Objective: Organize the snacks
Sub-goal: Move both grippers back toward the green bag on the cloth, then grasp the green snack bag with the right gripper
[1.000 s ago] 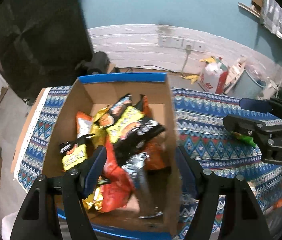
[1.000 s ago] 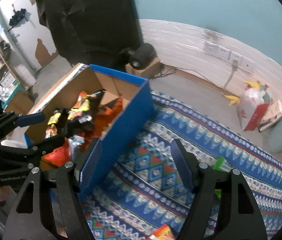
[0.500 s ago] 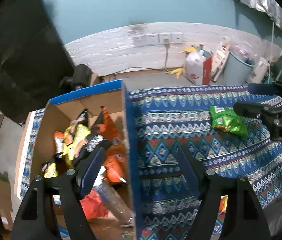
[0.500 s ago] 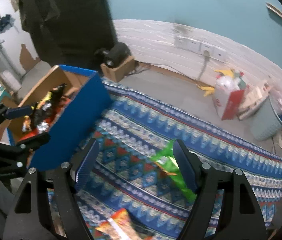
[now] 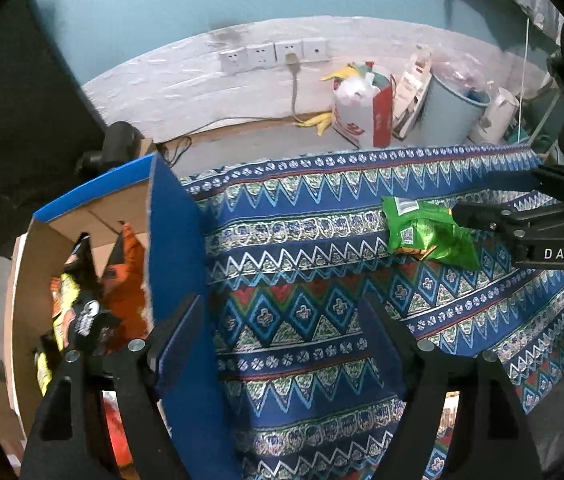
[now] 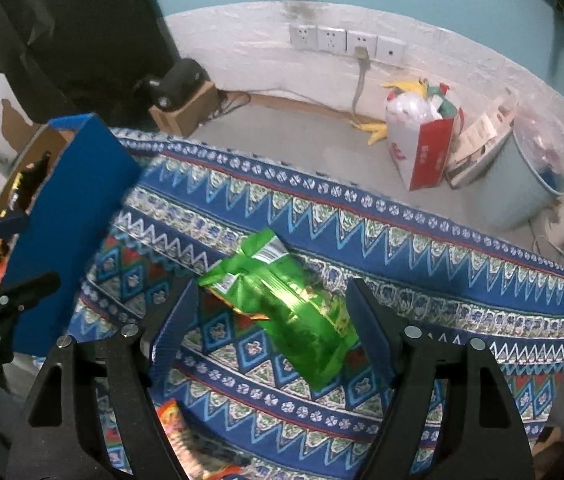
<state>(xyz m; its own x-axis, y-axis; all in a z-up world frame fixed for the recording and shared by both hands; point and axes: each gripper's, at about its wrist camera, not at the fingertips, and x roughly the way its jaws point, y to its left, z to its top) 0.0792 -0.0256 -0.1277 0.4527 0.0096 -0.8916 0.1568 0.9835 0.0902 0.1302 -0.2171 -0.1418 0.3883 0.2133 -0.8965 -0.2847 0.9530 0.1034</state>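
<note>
The right gripper (image 6: 270,320) is wide open and nothing is pinched in it; a green snack bag (image 6: 282,304) lies flat on the patterned cloth (image 6: 421,280) between its two fingers, and I cannot tell if the fingers touch it; its jaws have just been opening. The left gripper (image 5: 282,332) is open too and holds nothing; its jaws have just been opening; under it there is only cloth, and its left finger (image 5: 180,336) is right by the blue wall of the box (image 5: 174,256).

The box stands on the left side of the desk; it is brown inside and blue outside; in it are many snack bags (image 5: 94,304), orange, yellow and black ones, all in a heap. In the left view the green snack bag sits far to the right, well apart from the box, with the right gripper around it. Near the bottom edge of the right view, another red and yellow snack bag (image 6: 174,428) lies on the cloth, partly hidden by the gripper.

Past the desk, on the floor by the wall, are a white and red bag (image 6: 417,140), a pale blue bin (image 6: 521,176) and a small cardboard box (image 6: 186,108) with a black thing on top; plug sockets (image 6: 345,42) are on the white wall.
</note>
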